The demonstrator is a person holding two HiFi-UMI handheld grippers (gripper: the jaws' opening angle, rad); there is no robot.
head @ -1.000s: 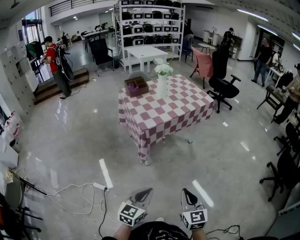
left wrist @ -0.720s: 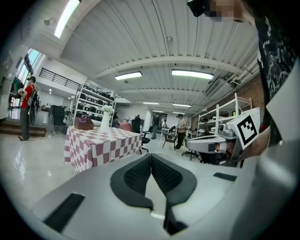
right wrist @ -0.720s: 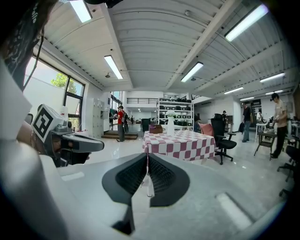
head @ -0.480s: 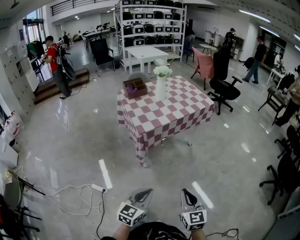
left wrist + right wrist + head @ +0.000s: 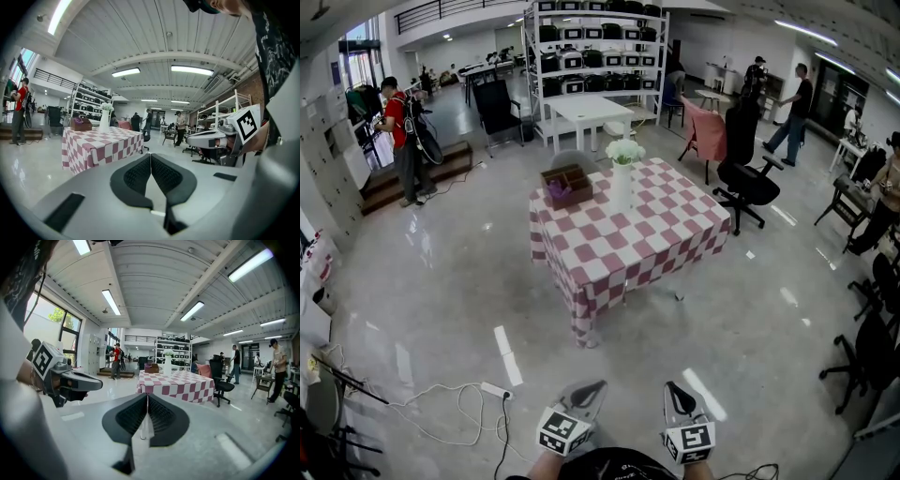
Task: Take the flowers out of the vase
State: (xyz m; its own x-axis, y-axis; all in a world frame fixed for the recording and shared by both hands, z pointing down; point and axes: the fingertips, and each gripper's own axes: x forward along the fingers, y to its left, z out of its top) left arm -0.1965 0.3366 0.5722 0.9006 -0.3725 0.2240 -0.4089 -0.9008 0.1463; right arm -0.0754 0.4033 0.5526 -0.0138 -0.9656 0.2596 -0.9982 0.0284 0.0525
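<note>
Meeting tip-to-tip, empty: left hand-held gripper point(image 5: 150, 155), right hand-held gripper point(image 5: 147, 395); power strip point(image 5: 496, 390) head-view only.

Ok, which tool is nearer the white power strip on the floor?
Left. The left tool hangs just right of the power strip; the right tool is farther right.

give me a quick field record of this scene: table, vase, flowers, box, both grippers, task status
table: red-and-white checked cloth, out on the open floor ahead of the person
vase: white, upright near the table's far edge
flowers: white, in the vase
box: brown, on the table, left of the vase, something purple inside
left gripper: fingers together, nothing between them, far short of the table
right gripper: fingers together, nothing between them, far short of the table
task status: not begun, flowers untouched
</note>
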